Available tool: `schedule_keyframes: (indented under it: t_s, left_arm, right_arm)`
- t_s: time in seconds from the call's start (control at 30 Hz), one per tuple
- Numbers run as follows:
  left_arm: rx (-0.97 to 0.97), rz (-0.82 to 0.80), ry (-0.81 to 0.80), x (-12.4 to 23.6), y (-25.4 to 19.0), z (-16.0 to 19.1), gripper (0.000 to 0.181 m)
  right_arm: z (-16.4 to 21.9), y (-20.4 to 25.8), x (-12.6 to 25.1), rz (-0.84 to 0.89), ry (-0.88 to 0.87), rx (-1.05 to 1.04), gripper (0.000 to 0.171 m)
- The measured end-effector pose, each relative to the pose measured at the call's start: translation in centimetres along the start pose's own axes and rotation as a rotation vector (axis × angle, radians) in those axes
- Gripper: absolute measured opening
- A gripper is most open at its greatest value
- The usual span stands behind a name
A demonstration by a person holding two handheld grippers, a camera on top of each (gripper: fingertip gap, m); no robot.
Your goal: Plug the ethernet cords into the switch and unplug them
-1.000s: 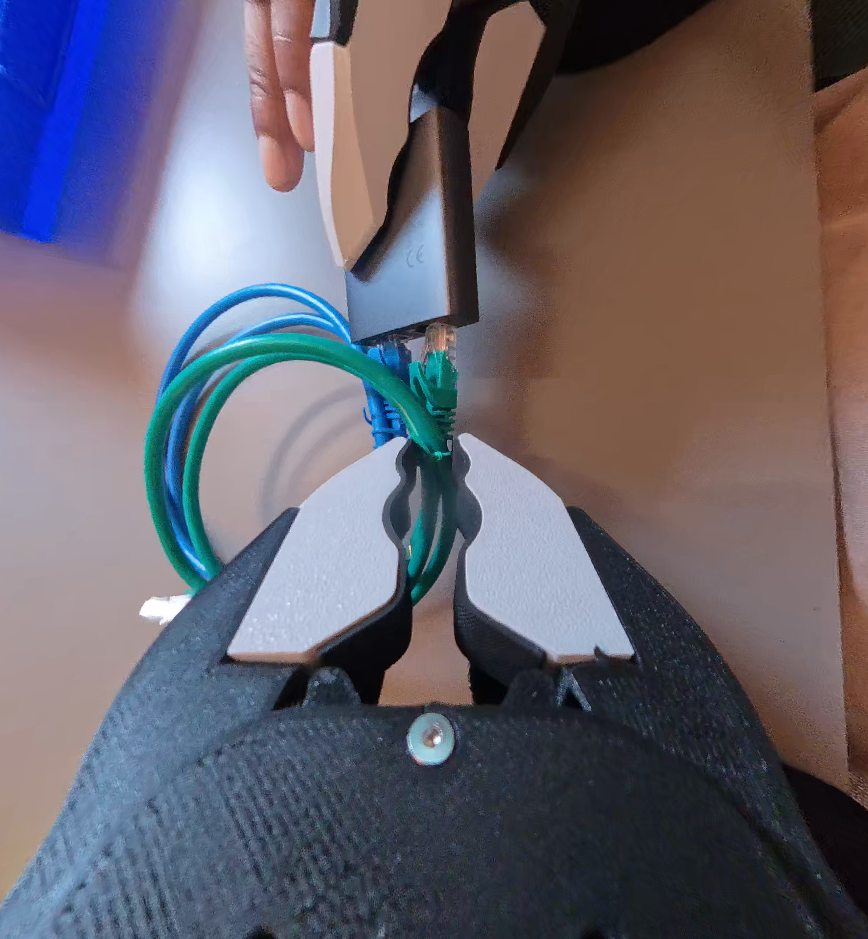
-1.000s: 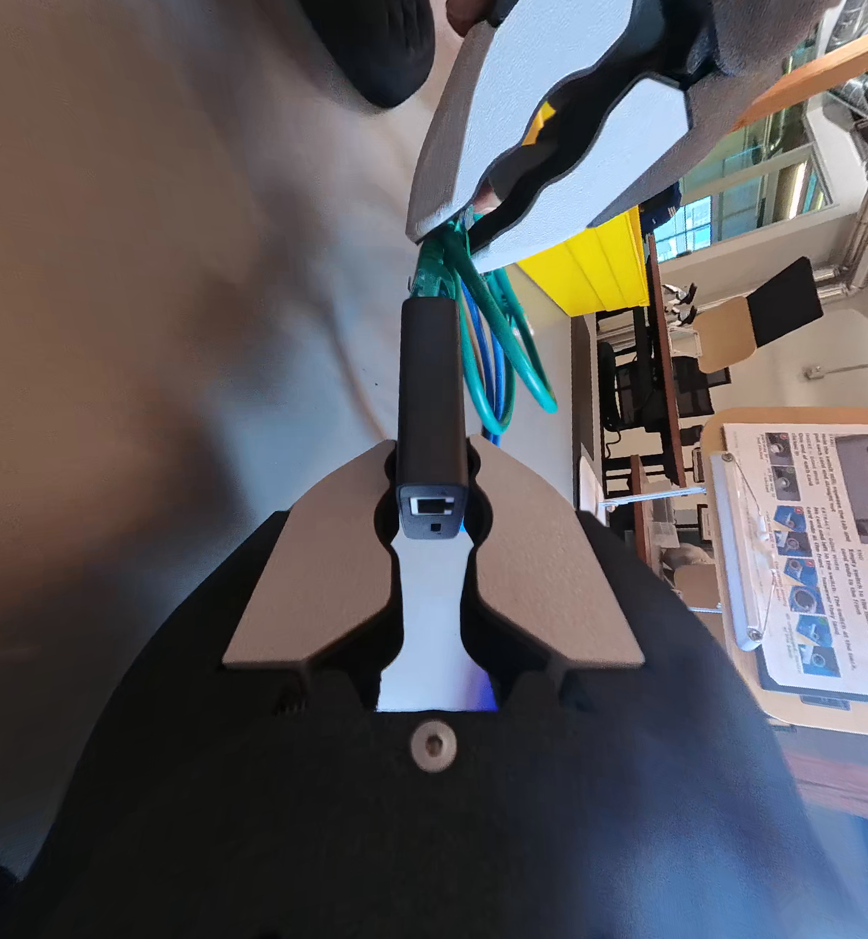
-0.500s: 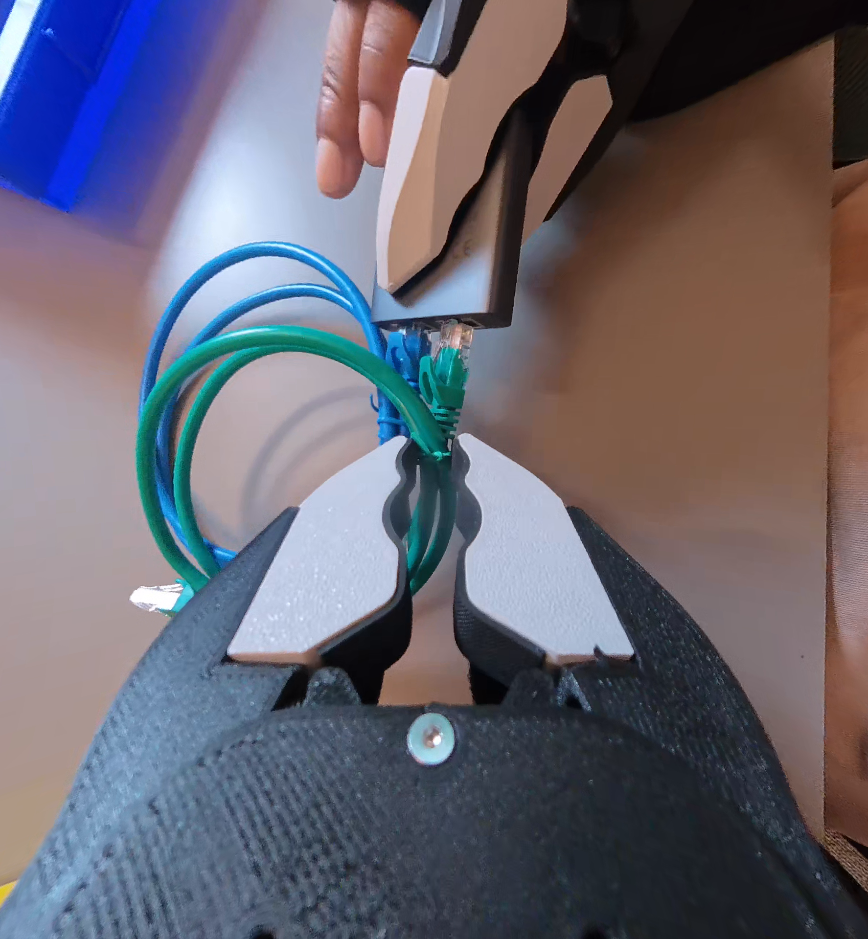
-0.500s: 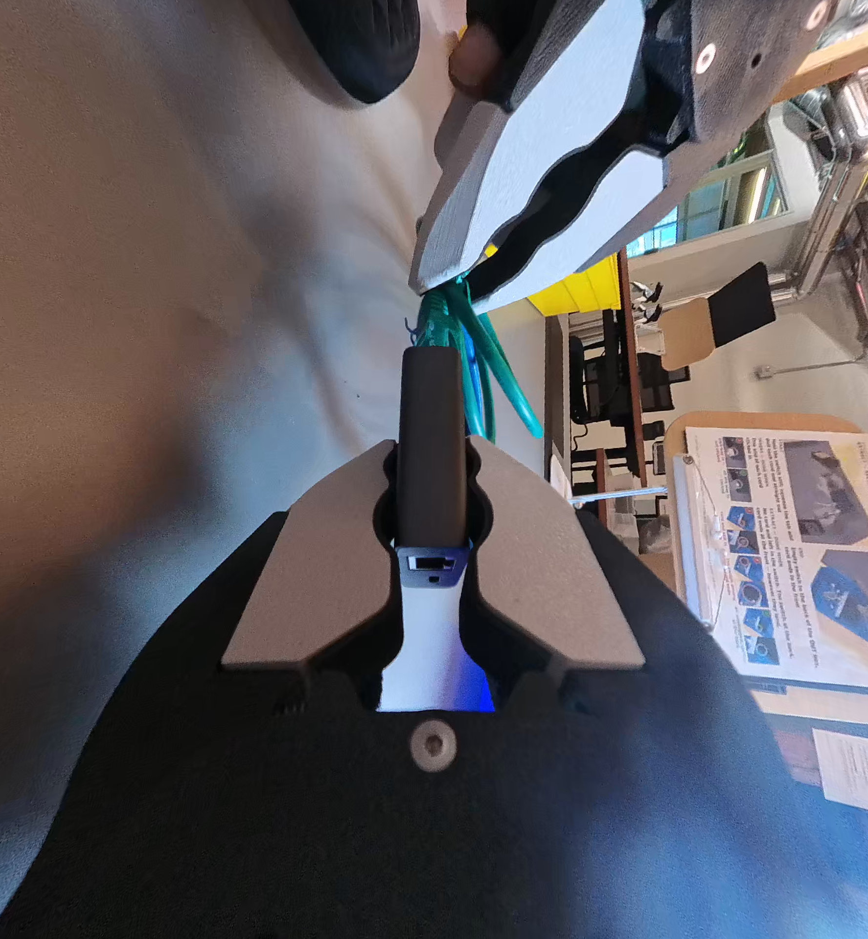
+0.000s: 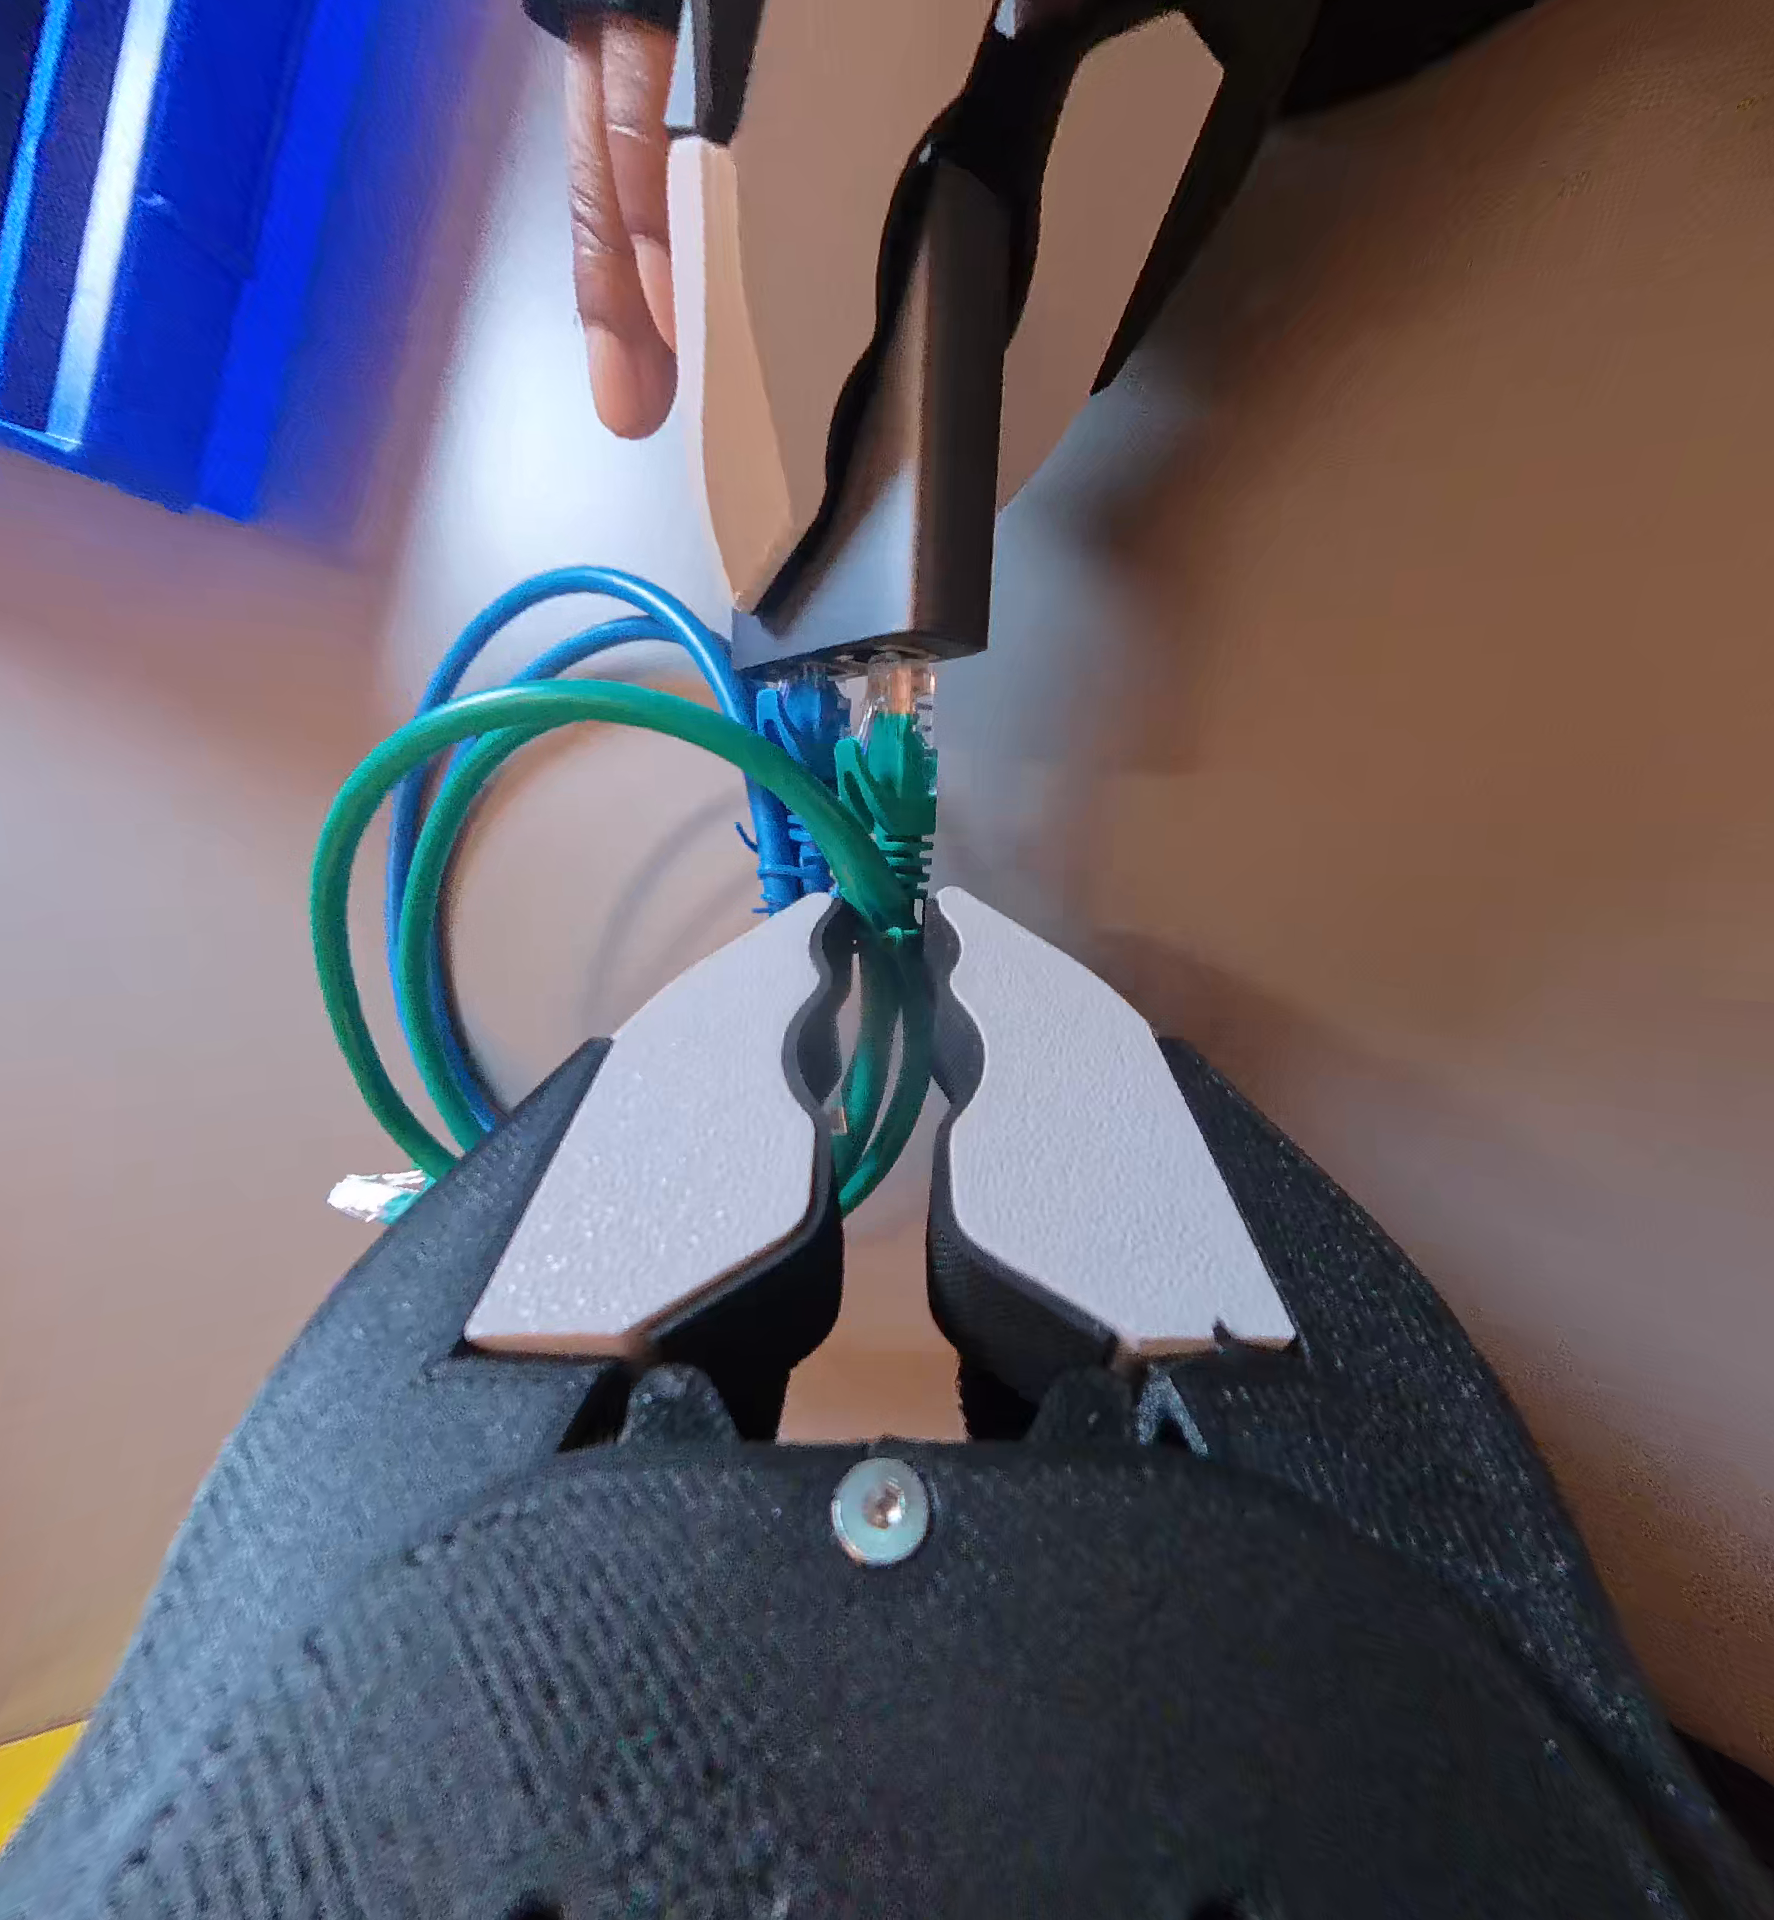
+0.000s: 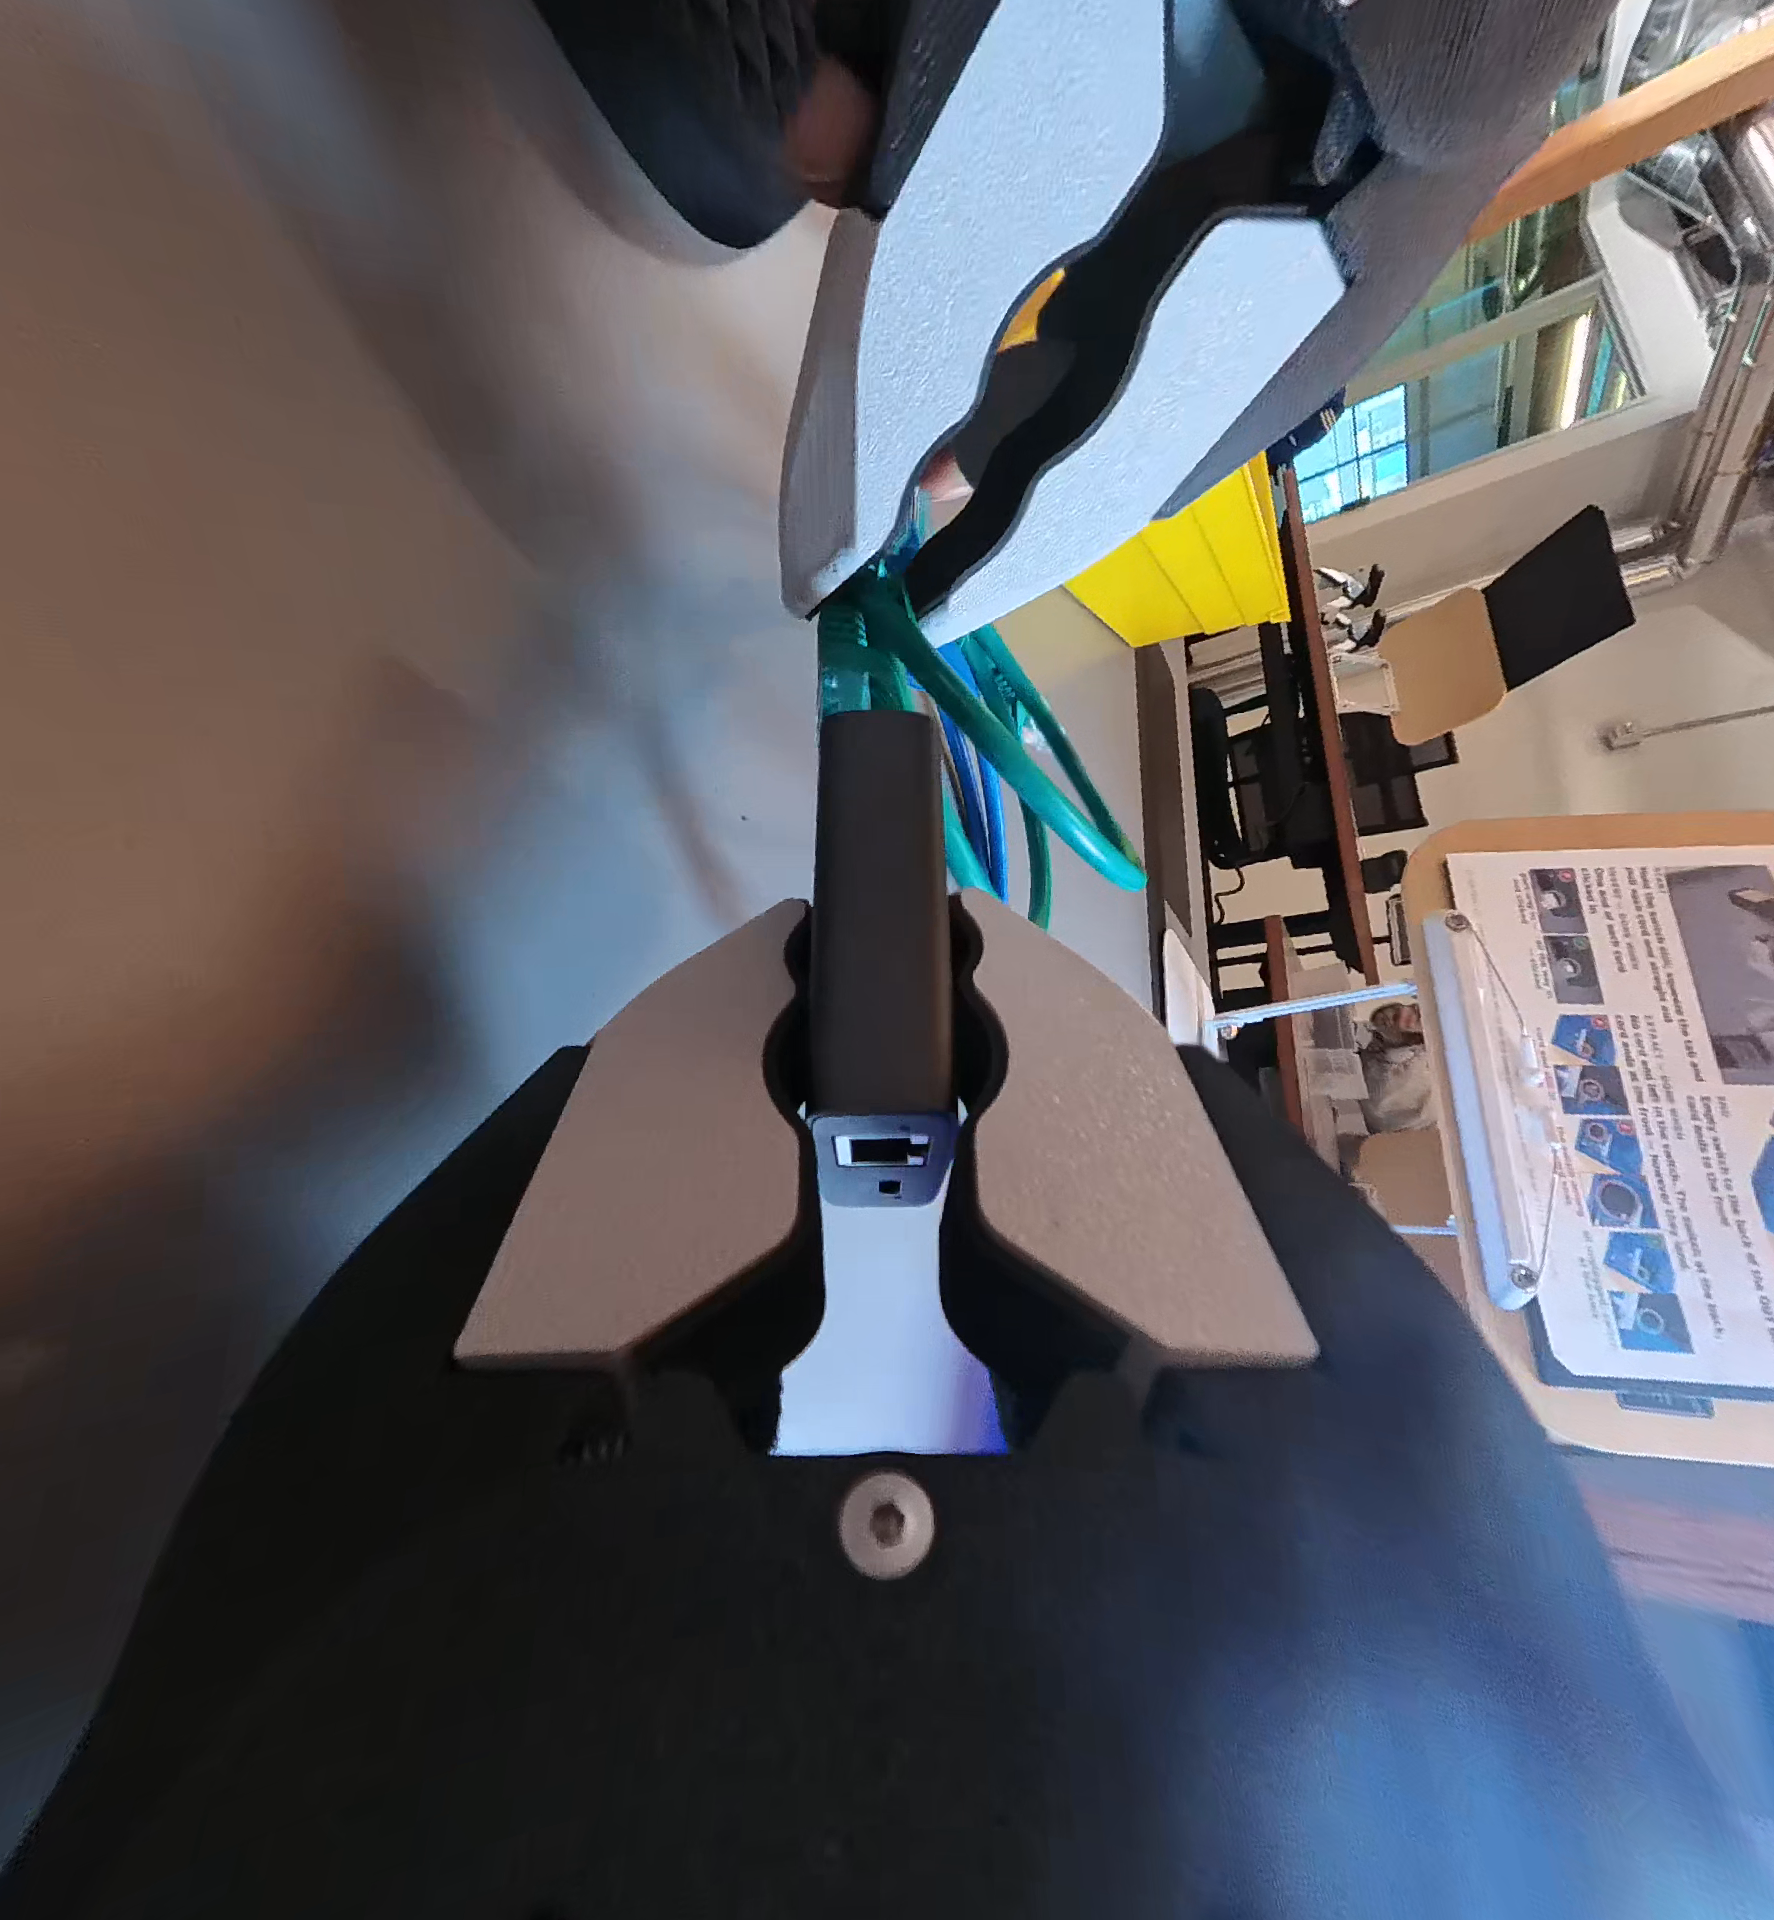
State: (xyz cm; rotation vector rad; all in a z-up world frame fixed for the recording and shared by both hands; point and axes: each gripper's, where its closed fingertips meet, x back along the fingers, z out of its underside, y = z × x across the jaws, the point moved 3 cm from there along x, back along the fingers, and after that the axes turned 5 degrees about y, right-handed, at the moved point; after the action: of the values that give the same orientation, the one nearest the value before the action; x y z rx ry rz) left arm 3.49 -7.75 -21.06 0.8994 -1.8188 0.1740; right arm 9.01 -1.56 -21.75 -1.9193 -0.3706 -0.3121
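Note:
My left gripper is shut on the green ethernet cord just behind its plug. The clear tip of that plug sits at a port of the black switch. A blue cord is plugged in beside it, and both cords loop to the left. My right gripper is shut on the switch and holds it above the table. In the right wrist view the left gripper comes in from above, with the green cord below it. A free clear plug hangs at the left.
A blue bin stands at the upper left. A person's fingers show beside the right gripper. In the right wrist view, a yellow bin and a clipboard with printed sheets lie to the right. A brown table lies under everything.
The switch has swung back to an upright line facing my left gripper. The green plug stays at the switch's port, and both grips are unchanged.

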Motion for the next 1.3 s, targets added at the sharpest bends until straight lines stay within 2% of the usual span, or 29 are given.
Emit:
schedule_keyframes:
  t_s: [0.03,0.4,0.67,0.83,1.0,1.13,1.3]
  left_arm:
    - [0.007,-0.002,-0.013,0.2,0.1,-0.1,0.013]
    - [0.016,-0.008,-0.059,0.9,0.5,-0.4,0.013]
    - [0.011,-0.039,-0.023,0.4,0.8,-0.1,0.013]
    - [-0.045,-0.108,0.049,0.1,0.6,-0.2,0.013]
    - [-0.007,-0.131,0.047,0.2,1.2,-0.2,0.013]
    - [0.01,-0.105,-0.067,1.0,1.5,-0.8,0.013]
    - [0.027,-0.115,-0.162,1.6,2.0,-1.3,0.013]
  right_arm:
    - [0.0,-0.1,0.0,0.0,0.0,-0.01,0.022]
    - [0.0,-0.2,0.1,0.009,-0.004,0.01,0.022]
    - [0.0,0.1,-0.1,-0.005,-0.005,-0.011,0.022]
    - [0.5,0.5,-0.6,-0.013,0.062,0.008,0.022]
    - [0.5,0.1,-0.5,-0.006,0.079,-0.027,0.022]
    - [0.2,-0.4,0.2,-0.027,-0.018,-0.138,0.022]
    - [0.4,-1.4,0.5,-0.017,-0.042,-0.214,0.022]
